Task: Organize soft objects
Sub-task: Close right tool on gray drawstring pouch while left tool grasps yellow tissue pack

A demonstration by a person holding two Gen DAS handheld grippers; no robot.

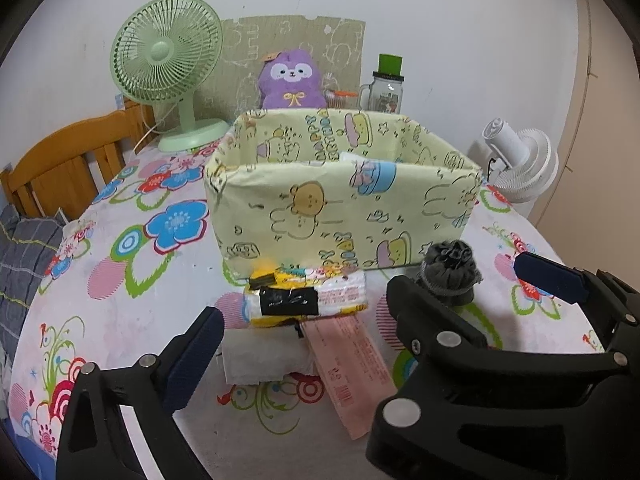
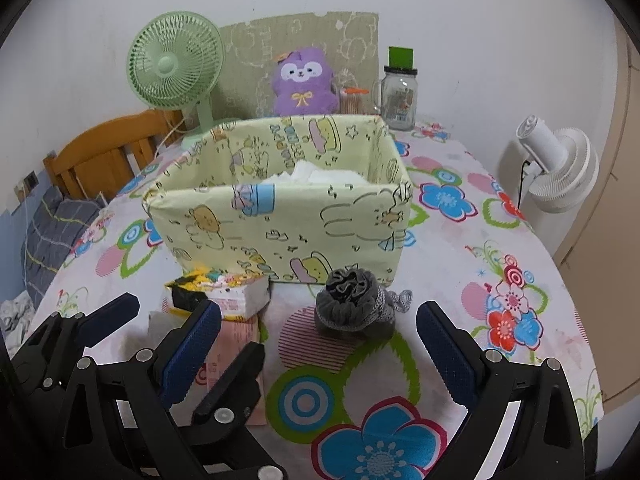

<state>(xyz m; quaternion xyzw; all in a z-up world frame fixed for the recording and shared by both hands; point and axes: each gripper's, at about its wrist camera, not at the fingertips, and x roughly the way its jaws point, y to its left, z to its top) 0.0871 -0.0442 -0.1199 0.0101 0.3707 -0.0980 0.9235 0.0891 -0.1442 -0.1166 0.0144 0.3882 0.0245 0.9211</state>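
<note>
Tissue pack [image 1: 306, 300] black label clear left cam; right cam half-hidden by gripper.

Fabric box [image 1: 344, 216] mid-table [image 1: 120, 280], tissue pack [image 1: 306, 298] and rolled socks [image 1: 450, 272] just before it, pack left of socks. Behind box: desk fan [image 1: 168, 68] left, plush toy [image 1: 292, 80] centre, jar [image 1: 386, 88] right.

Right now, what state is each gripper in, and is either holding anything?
Left gripper: open, holding nothing, tissue pack ahead.
Right gripper: open, holding nothing, grey sock bundle ahead.
</note>
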